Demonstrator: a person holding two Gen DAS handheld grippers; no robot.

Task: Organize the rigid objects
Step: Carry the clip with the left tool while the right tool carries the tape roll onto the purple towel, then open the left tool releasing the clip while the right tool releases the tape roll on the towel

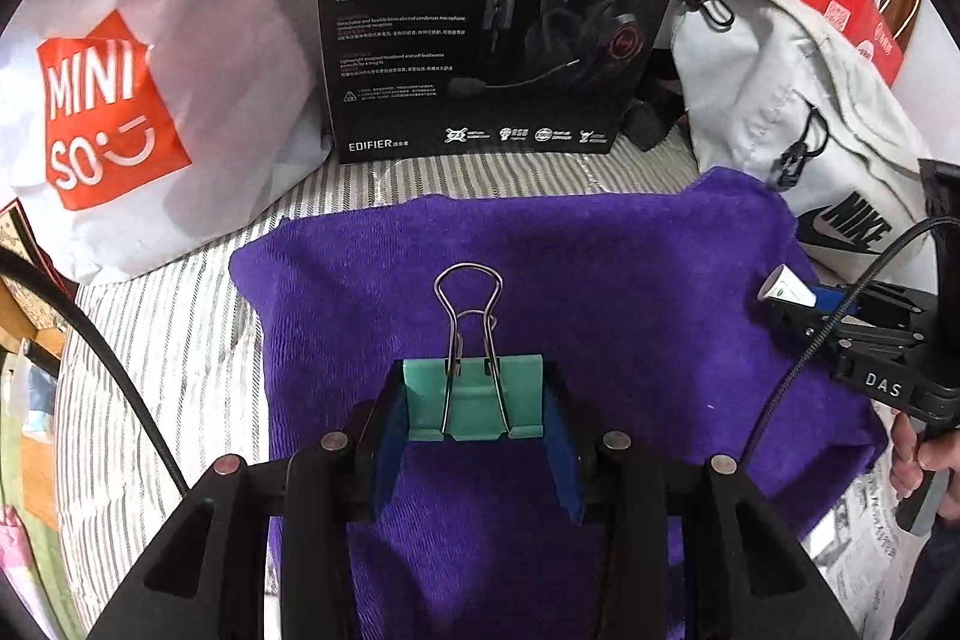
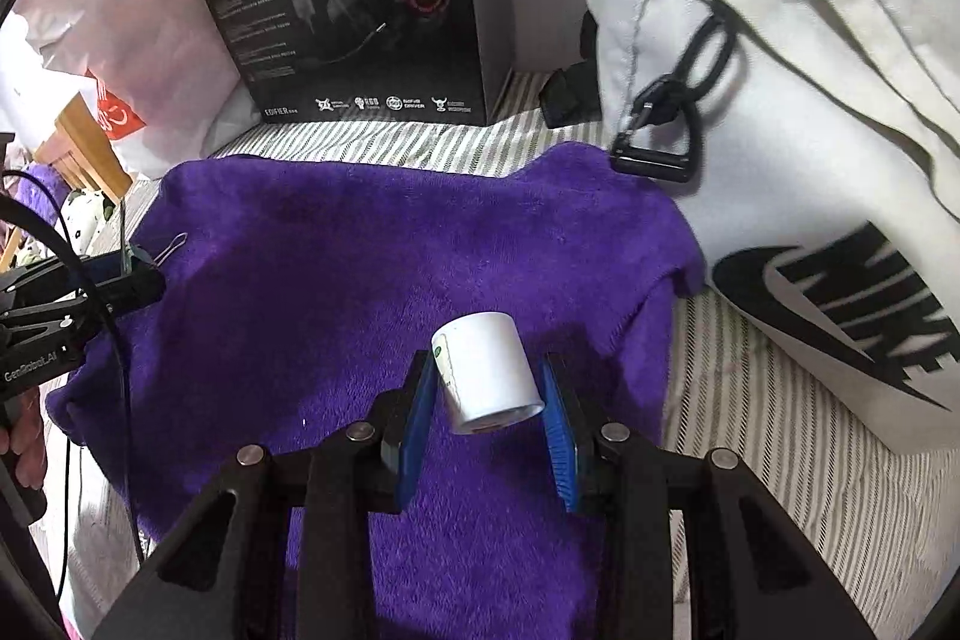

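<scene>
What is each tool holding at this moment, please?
Left tool: closed on a green binder clip.
Right tool: closed on a small white jar.

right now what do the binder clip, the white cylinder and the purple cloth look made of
Binder clip: painted teal sheet metal with bare shiny wire handles that glint.
White cylinder: smooth matte white, probably plastic or coated paper; the look leaves it open.
Purple cloth: soft napped fabric, fleece or terry, with a fuzzy surface and sagging edges.
</scene>
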